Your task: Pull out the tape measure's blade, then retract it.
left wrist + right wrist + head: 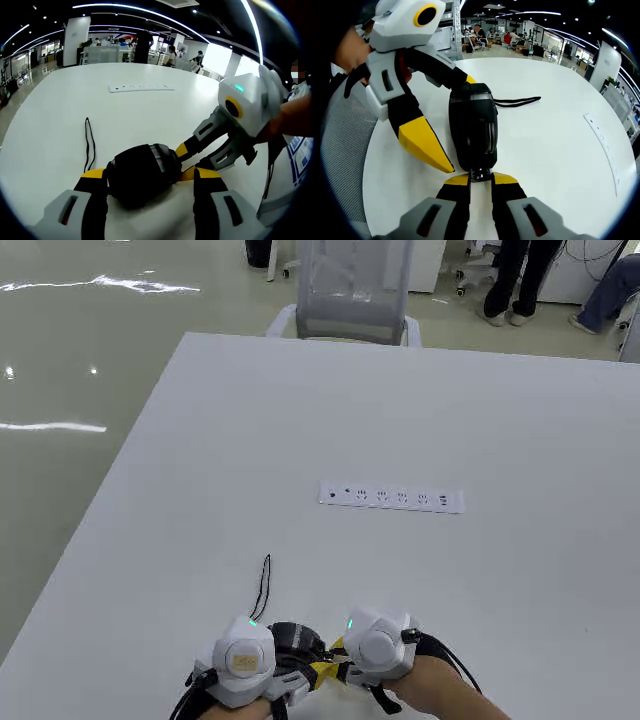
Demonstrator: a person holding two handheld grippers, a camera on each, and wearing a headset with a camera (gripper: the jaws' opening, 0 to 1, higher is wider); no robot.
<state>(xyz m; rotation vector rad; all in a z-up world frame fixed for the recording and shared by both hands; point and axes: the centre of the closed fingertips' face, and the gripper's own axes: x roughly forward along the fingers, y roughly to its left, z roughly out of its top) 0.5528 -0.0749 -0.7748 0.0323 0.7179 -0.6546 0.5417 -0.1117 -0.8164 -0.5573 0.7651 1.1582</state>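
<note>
The tape measure (295, 642) lies at six o'clock on the table (400, 420), clamped in the left gripper (145, 176). The right gripper (474, 180) pinches its blade tip (479, 173). It is probably best to pull straight toward three o'clock, holding the case firm, then ease back.

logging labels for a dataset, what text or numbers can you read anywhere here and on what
No text here can be read.
On the power strip: small marks beside the sockets, too small to read.
On the tape measure: black case, no legible label or brand in either gripper view.
</note>
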